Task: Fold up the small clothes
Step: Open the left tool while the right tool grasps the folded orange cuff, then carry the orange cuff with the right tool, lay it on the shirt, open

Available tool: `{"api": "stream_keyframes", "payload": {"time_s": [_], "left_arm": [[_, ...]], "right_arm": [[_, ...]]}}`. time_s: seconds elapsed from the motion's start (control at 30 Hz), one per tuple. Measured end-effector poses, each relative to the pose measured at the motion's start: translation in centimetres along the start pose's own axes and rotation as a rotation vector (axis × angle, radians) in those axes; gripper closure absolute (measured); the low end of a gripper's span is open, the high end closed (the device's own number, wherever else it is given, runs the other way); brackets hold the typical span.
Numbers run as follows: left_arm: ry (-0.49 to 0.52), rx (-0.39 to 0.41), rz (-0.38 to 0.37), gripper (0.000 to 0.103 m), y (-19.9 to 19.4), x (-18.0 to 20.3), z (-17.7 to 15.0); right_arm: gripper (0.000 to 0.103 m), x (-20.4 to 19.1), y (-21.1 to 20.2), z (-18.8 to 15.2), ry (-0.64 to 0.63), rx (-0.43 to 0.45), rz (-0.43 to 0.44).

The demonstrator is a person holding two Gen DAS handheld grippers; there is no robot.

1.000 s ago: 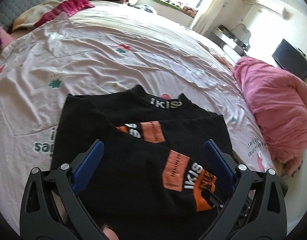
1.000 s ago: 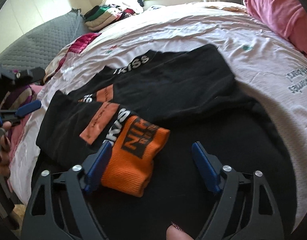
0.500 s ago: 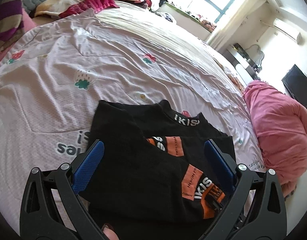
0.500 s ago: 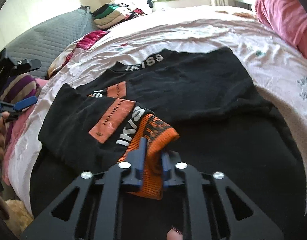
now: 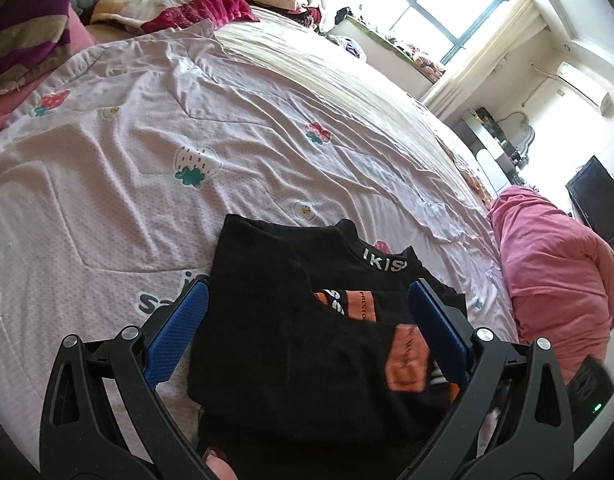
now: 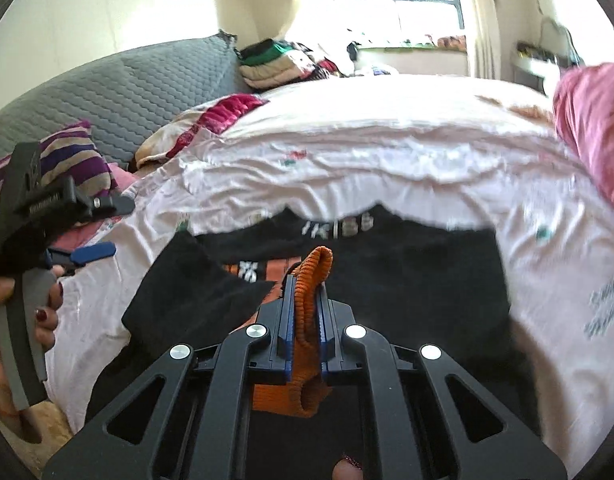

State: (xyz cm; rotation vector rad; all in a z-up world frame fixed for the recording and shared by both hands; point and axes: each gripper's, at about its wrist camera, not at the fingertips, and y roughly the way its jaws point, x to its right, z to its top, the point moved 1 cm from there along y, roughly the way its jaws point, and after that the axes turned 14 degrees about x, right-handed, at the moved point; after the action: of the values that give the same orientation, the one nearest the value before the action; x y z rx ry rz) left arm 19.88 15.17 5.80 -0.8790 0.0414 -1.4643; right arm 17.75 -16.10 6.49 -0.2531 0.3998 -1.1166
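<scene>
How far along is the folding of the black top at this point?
Partly done. The black top lies on the bed sheet with one sleeve already folded across the body. In hand: the right gripper is shut on the other sleeve's orange cuff. The left gripper is open, holding nothing. Left: laying that sleeve and folding the body.

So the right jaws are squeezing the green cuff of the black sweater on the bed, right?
Not quite: the cuff is orange, not green. The right wrist view shows the right gripper with its jaws shut on that ribbed orange cuff of the black sweater, which lies on the bed.
</scene>
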Motion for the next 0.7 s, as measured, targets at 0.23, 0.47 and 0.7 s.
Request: {"api": "stream_keyframes", "payload": {"time_s": [0.23,0.47,0.7], "left_arm": [[0.001,0.003,0.013,0.010,0.0,-0.4,0.2],[0.027,0.004,0.033,0.010,0.3,-0.3,0.1],[0.110,0.011,0.062,0.010,1.4,0.7,-0.6]], "right_arm": [[0.096,2.7,0.1,2.8,-0.042,0.043,-0.029],[0.096,5.7,0.3,2.9,-0.053,0.056,-0.061],[0.096,6.9,0.7,1.8,-0.082,0.040,-0.089]]}}
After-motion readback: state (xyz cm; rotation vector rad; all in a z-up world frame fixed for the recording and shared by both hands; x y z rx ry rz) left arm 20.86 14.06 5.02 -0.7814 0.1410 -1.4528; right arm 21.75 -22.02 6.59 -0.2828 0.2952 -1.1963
